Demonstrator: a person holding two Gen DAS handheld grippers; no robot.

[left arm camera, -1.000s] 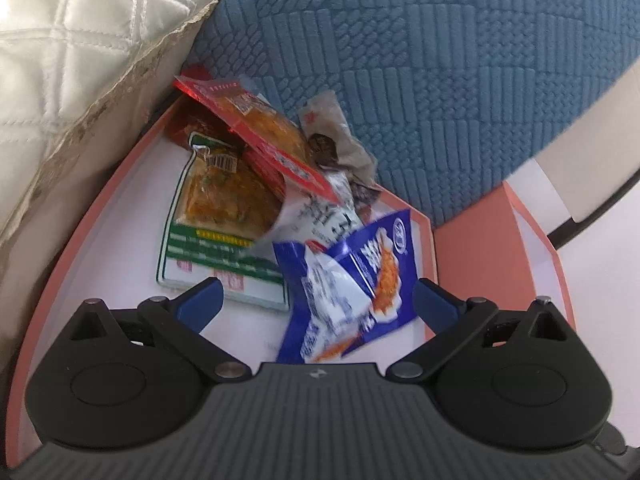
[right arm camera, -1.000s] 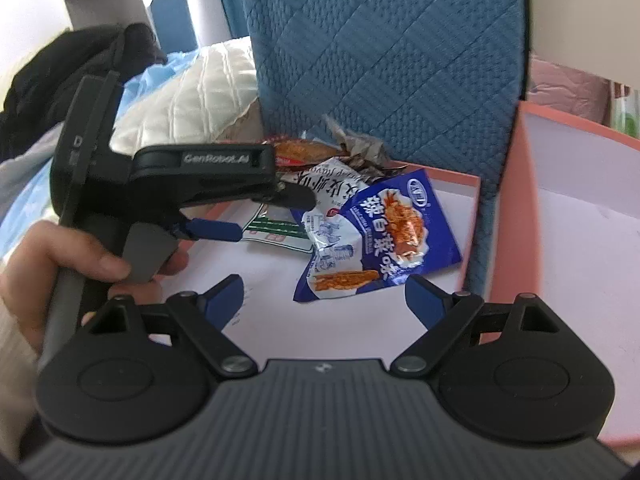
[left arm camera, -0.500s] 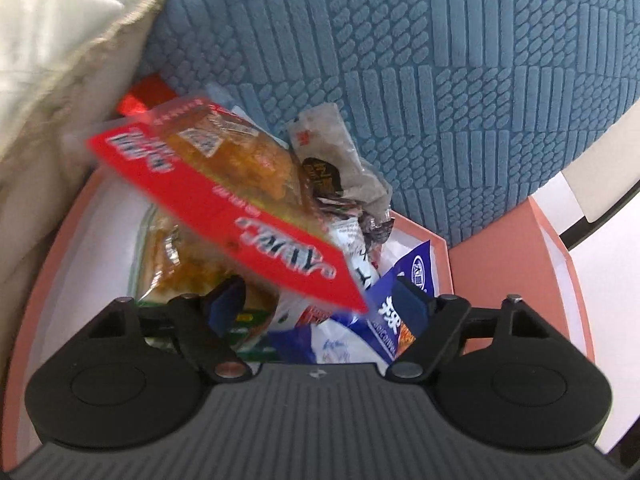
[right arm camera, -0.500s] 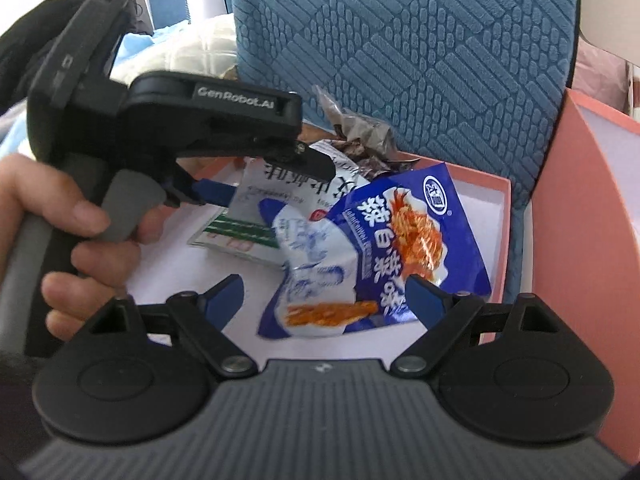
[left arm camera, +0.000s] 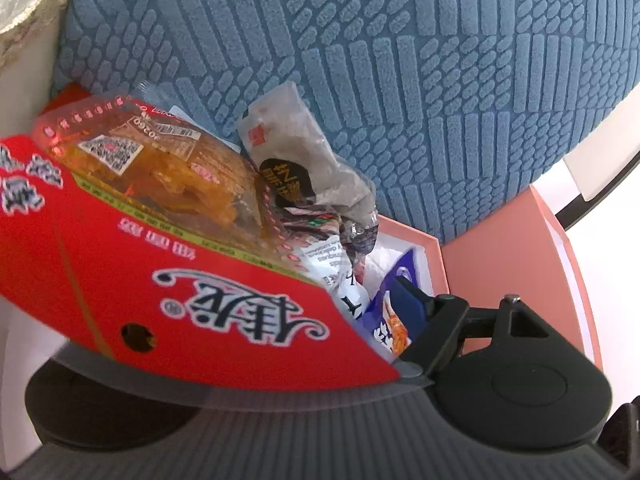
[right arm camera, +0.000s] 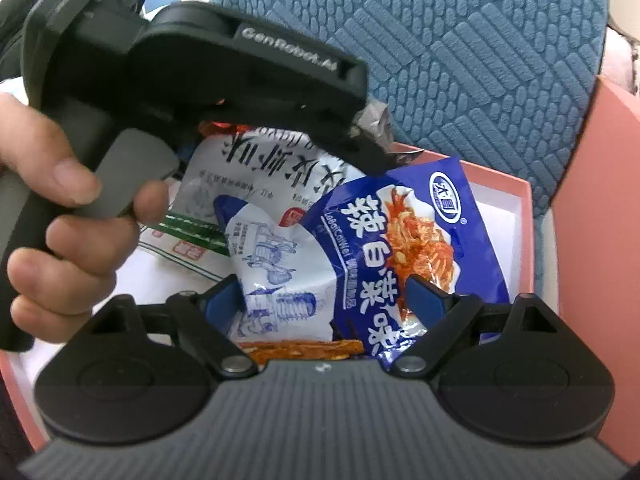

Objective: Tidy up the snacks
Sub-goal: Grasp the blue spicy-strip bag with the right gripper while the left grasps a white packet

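Note:
Several snack packets lie piled in a pink box with a white inside point(right arm camera: 504, 188). A red packet point(left arm camera: 192, 292) fills the left wrist view, lying over my left gripper and hiding its left finger; only the right finger point(left arm camera: 408, 308) shows, so its state is unclear. A grey wrapper point(left arm camera: 308, 164) and a white packet point(left arm camera: 340, 276) lie behind it. In the right wrist view my right gripper point(right arm camera: 320, 300) is open, its fingers on either side of a blue packet point(right arm camera: 384, 248). The left gripper's body point(right arm camera: 224, 76) hovers above the pile, over a white packet point(right arm camera: 260, 176).
A blue quilted cushion point(left arm camera: 400, 80) stands right behind the box. A second pink box point(right arm camera: 600, 200) stands at the right. A green-edged packet point(right arm camera: 188, 240) lies flat on the box floor. A cream quilted pillow point(left arm camera: 24, 8) is at far left.
My left gripper moved in under the red packet, which now fills its view. My right gripper advanced onto the blue packet and its fingers narrowed around it.

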